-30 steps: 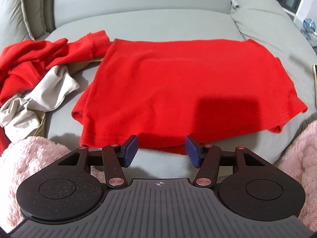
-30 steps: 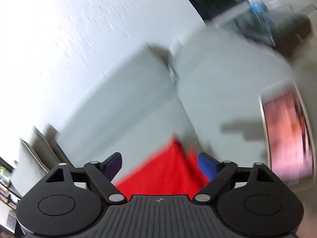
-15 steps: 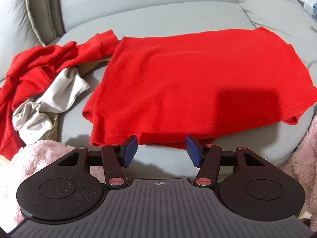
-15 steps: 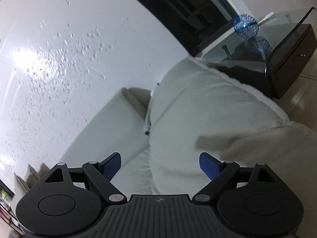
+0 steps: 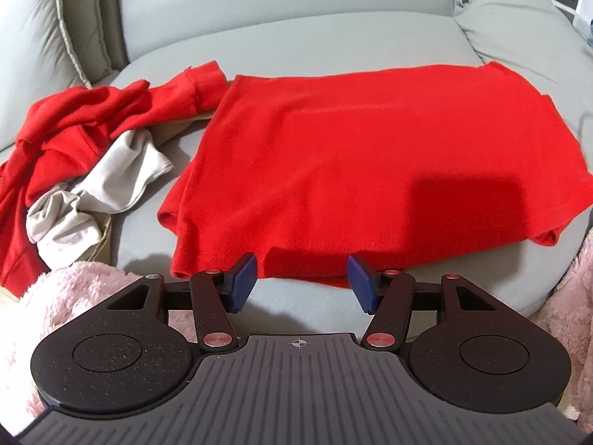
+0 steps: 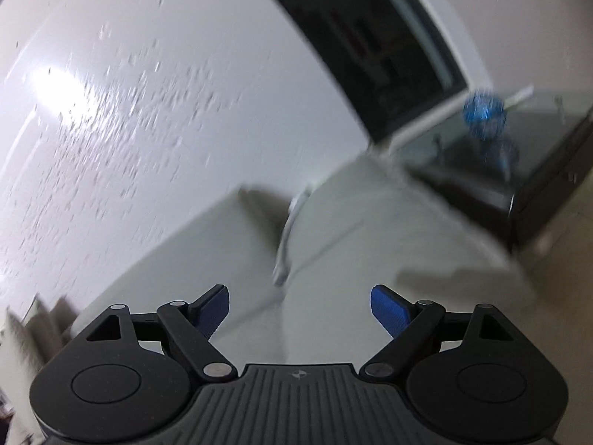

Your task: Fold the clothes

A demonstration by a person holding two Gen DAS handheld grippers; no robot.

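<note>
A folded red garment (image 5: 363, 170) lies flat on the grey sofa seat (image 5: 296, 40). My left gripper (image 5: 302, 284) is open and empty, hovering just before the garment's near hem. My right gripper (image 6: 299, 307) is open and empty, raised and pointed at the sofa's armrest (image 6: 370, 230) and the white wall (image 6: 148, 111); the view is blurred and shows no clothes.
A crumpled red garment (image 5: 74, 118) and a beige one (image 5: 107, 181) are piled at the seat's left. Pink fluffy fabric (image 5: 74, 289) lies at both lower corners. A dark glass table (image 6: 537, 163) with a blue object (image 6: 483, 113) stands beyond the armrest.
My left gripper drew back a little from the red garment and tilted left. My right gripper swung up and away from the garment toward the wall and armrest.
</note>
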